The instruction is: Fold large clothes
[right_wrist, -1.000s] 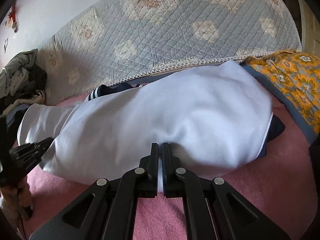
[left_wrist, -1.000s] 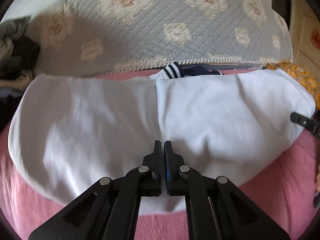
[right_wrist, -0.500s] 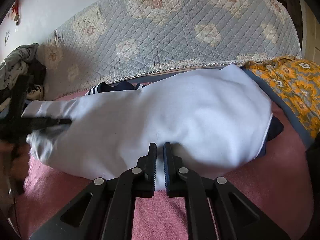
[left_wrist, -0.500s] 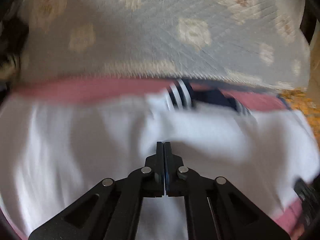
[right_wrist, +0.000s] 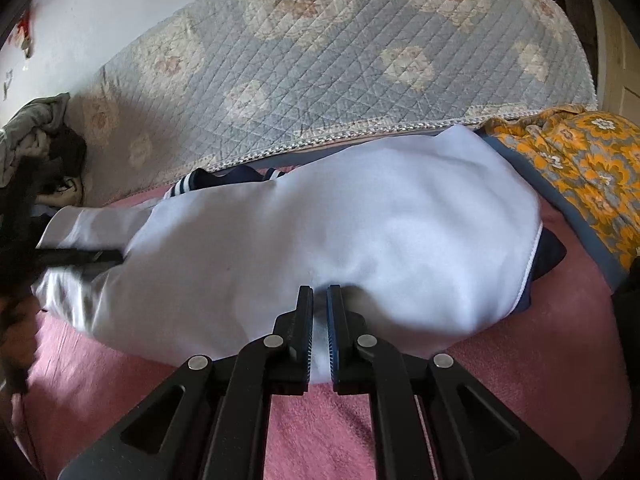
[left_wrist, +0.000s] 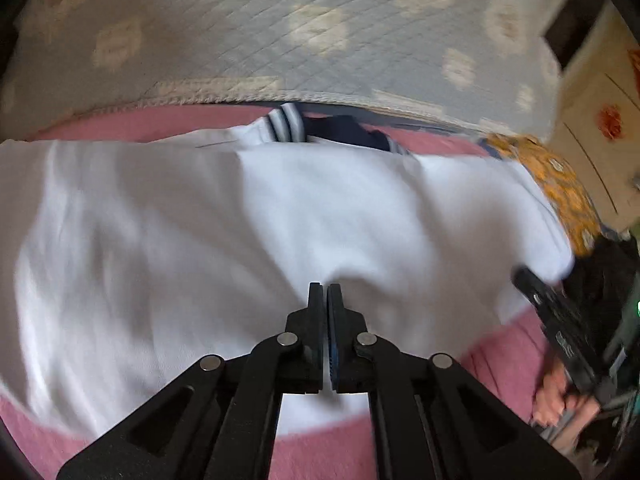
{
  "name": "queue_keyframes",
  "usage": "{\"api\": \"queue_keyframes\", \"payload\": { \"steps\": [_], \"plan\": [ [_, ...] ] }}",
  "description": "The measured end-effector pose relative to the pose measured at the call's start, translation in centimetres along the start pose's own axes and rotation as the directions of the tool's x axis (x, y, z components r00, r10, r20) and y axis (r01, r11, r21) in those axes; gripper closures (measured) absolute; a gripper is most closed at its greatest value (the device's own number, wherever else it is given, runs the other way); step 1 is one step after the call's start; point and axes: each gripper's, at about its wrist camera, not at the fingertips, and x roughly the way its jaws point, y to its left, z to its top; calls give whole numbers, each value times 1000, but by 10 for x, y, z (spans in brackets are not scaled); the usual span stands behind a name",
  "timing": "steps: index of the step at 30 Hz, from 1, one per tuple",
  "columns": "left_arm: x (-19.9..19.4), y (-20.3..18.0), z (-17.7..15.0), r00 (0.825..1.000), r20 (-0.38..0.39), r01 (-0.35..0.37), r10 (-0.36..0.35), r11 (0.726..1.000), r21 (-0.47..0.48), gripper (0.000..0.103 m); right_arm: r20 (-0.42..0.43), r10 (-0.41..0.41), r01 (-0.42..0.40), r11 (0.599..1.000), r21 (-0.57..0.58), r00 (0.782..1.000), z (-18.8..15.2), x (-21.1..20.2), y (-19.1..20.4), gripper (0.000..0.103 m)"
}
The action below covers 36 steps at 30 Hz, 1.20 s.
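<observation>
A large white garment (left_wrist: pixel 248 232) with a navy striped collar (left_wrist: pixel 286 126) lies spread on a pink bed cover (left_wrist: pixel 332 456). It also shows in the right wrist view (right_wrist: pixel 360 240). My left gripper (left_wrist: pixel 325 292) is shut above the garment's middle; whether cloth is pinched is hidden. My right gripper (right_wrist: pixel 319 294) has its jaws a small way apart, with the garment's near edge between them. The right gripper also shows at the right of the left wrist view (left_wrist: pixel 556 320). The left gripper shows blurred at the left of the right wrist view (right_wrist: pixel 76 256).
A quilted grey-blue floral cover (right_wrist: pixel 340 60) stands upright behind the garment. An orange floral blanket (right_wrist: pixel 580 168) lies at the right. A heap of grey and dark clothes (right_wrist: pixel 36 140) sits at the far left. A cream cabinet (left_wrist: pixel 600 120) stands at the right.
My right gripper's jaws have parted slightly on the garment edge. My left gripper has risen and moved over the garment, staying shut. The garment's left part has shifted.
</observation>
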Motion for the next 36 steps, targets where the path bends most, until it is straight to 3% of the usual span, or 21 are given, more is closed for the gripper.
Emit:
{"api": "queue_keyframes", "payload": {
  "steps": [2,4,5,9,12,14,16,18,19,20,21,23,26,30,32,34,36],
  "plan": [
    [1,2,-12,999,1,-42,42,999,-14,99,7,-10,10,1000,-21,1000,-1,-1,4,91],
    [-3,17,-19,1000,10,11,-9,992,-126,100,7,-1,1,1000,-18,1000,-2,-2,2,90],
    [-5,18,-21,1000,7,21,-20,990,-137,100,7,5,-5,1000,-9,1000,-1,-2,0,90],
    [-5,1,-42,999,19,-43,44,996,-76,100,10,-1,1,1000,28,1000,-1,-6,-7,90],
    [-1,3,-59,998,56,-37,42,996,-79,100,15,-13,11,997,80,1000,-1,-15,-17,90],
    [-3,5,-60,996,81,-29,37,994,-101,100,-6,55,-54,986,160,998,0,-24,-26,87],
    [-1,-1,-58,993,101,-51,57,997,-62,100,-2,220,-212,942,261,975,0,-42,-35,87],
    [-4,-8,-62,986,143,-86,87,996,-9,100,29,207,-208,946,249,978,0,-59,-33,76],
    [-9,-10,-66,982,173,-79,78,997,-2,100,51,156,-164,959,233,986,-2,-69,-31,63],
    [-18,-8,-72,973,226,-44,50,998,-34,100,66,116,-128,967,222,991,-4,-76,-31,51],
    [-28,-3,-78,960,280,-7,29,997,-78,99,85,78,-95,971,219,993,-7,-83,-33,48],
    [-41,0,-81,933,359,7,27,995,-95,97,89,55,-73,976,204,994,-9,-86,-35,48],
    [-60,3,-82,893,449,-1,43,996,-92,86,19,41,-43,989,138,999,-12,-83,-31,48],
    [-73,15,-83,846,524,-39,101,991,-127,81,27,20,-27,965,260,999,-26,-79,-51,48],
    [-80,20,-82,826,552,-35,113,988,-150,75,35,54,-62,943,328,998,-29,-67,-65,48],
    [-90,29,-82,793,595,-39,130,986,-164,63,25,54,-60,936,348,998,-28,-53,-71,48],
    [-98,34,-83,736,651,-86,184,980,-180,55,40,-1,-14,923,384,999,-27,-43,-76,48]
  ]
}}
